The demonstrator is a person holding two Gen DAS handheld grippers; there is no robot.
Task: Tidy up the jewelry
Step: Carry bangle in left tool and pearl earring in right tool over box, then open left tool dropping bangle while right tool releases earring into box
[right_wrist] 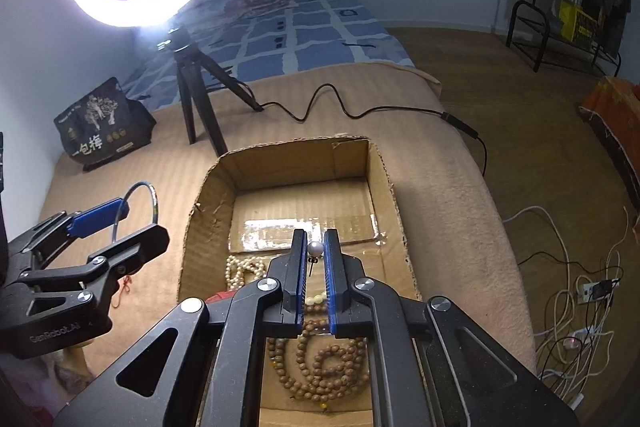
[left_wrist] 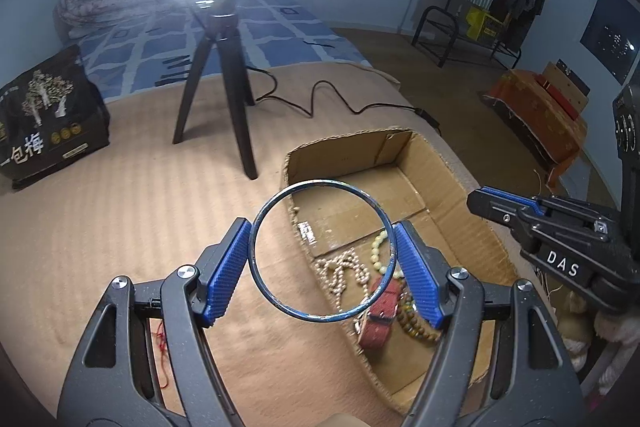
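Note:
My left gripper [left_wrist: 323,251] is shut on a thin blue metal bangle [left_wrist: 256,227], its blue pads pressing the ring's two sides, over the near left wall of the cardboard box [left_wrist: 464,187]. The same bangle [right_wrist: 154,201] shows left of the box in the right wrist view. My right gripper [right_wrist: 315,253] is shut on a pearl stud earring [right_wrist: 315,249], pinched at the fingertips above the box [right_wrist: 208,203]. Inside lie a cream pearl necklace [right_wrist: 240,273], brown wooden bead strings [right_wrist: 328,367], pale green beads [left_wrist: 378,247] and a red strap [left_wrist: 380,315].
A ring light on a black tripod [left_wrist: 218,75] stands on the tan blanket [left_wrist: 100,227] behind the box, its cable [right_wrist: 360,111] trailing right. A black printed bag [left_wrist: 44,119] sits at the left. White cables [right_wrist: 580,307] lie on the floor at the right.

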